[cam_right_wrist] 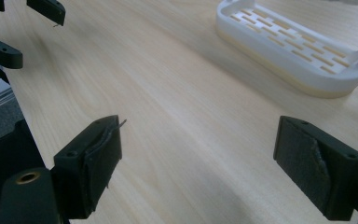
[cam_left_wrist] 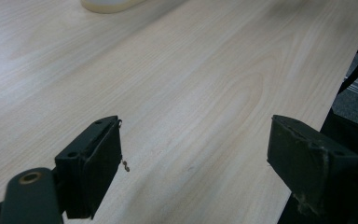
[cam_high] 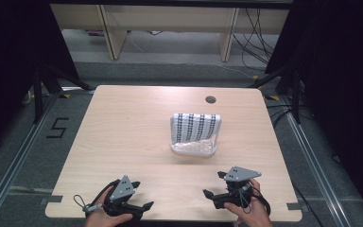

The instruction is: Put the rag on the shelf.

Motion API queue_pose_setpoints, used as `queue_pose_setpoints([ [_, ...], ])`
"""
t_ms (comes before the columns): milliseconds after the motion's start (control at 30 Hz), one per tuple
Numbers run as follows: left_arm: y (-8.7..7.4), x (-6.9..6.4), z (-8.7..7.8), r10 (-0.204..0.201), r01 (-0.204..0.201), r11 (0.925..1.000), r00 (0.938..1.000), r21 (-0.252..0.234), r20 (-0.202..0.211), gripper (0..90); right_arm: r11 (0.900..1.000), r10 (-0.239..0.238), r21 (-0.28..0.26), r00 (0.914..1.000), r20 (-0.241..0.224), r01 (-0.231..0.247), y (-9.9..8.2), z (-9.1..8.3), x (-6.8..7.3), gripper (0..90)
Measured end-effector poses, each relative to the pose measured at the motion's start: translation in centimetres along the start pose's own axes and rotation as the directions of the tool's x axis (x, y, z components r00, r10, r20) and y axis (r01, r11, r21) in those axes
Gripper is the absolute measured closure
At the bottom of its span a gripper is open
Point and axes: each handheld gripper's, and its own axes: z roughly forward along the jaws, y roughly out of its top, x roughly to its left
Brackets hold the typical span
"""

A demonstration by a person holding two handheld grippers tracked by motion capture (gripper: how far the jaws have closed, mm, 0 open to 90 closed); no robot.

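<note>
A white slotted plastic rack (cam_high: 194, 132) stands in the middle of the light wooden table (cam_high: 123, 137), its slotted back panel upright and its flat base toward me. The base (cam_right_wrist: 298, 46) lies at the upper right of the right gripper view, and one edge of it (cam_left_wrist: 107, 4) shows at the top of the left gripper view. My left gripper (cam_high: 142, 195) (cam_left_wrist: 196, 158) is held near the table's front left edge, open and empty. My right gripper (cam_high: 213, 184) (cam_right_wrist: 198, 163) is held near the front right, open and empty, a short way in front of the rack.
A round cable hole (cam_high: 211, 100) sits near the table's far edge. Beyond the table are wooden furniture legs (cam_high: 113, 38) and loose cables (cam_high: 255, 42) on the floor. A "5" mark (cam_high: 56, 127) is on the floor at the left. The left gripper's jaws (cam_right_wrist: 28, 23) show at the top left of the right gripper view.
</note>
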Motion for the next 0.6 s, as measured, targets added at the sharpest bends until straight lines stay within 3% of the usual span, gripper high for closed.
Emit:
queue_pose_setpoints([
  [33, -0.1, -0.1, 0.2, -0.020, 0.020, 0.9996, 0.9998, -0.018, -0.003, 17.2, 1.0000, 0.009, -0.003, 1.0000, -0.003, -0.009, -0.1, 0.1, 0.1, 16.2],
  [67, -0.1, 0.1, 0.1, 0.004, -0.004, 0.9999, 1.0000, 0.010, -0.004, 17.2, 1.0000, 0.003, 0.006, 1.0000, -0.007, -0.003, -0.2, 0.2, 0.1, 16.2],
  [300, -0.2, 0.3, 0.4, -0.039, 0.039, 0.9991, 0.9992, -0.017, -0.006, 17.2, 0.9997, -0.009, 0.020, 0.9999, -0.010, 0.009, -0.6, 0.7, 0.1, 16.4],
  [367, -0.2, 0.5, 0.2, -0.032, 0.032, 0.9995, 0.9994, -0.001, -0.008, 17.2, 0.9997, -0.021, 0.011, 0.9998, -0.007, 0.021, -0.6, 0.8, 0.0, 16.4],
  [433, -0.3, 0.5, 0.4, -0.052, 0.052, 0.9982, 0.9986, -0.029, -0.009, 17.2, 0.9997, -0.017, 0.018, 0.9998, -0.008, 0.018, -0.6, 0.8, 0.0, 16.4],
  [467, -0.3, 0.8, 0.3, -0.031, 0.031, 0.9995, 0.9993, -0.002, -0.022, 17.2, 0.9997, -0.017, 0.018, 0.9997, -0.015, 0.018, -0.7, 0.9, -0.1, 16.4],
  [600, -0.4, 1.1, 0.4, -0.046, 0.046, 0.9990, 0.9984, -0.001, -0.033, 17.2, 0.9999, -0.007, 0.014, 1.0000, 0.006, 0.007, -0.8, 0.8, -0.3, 16.4],
])
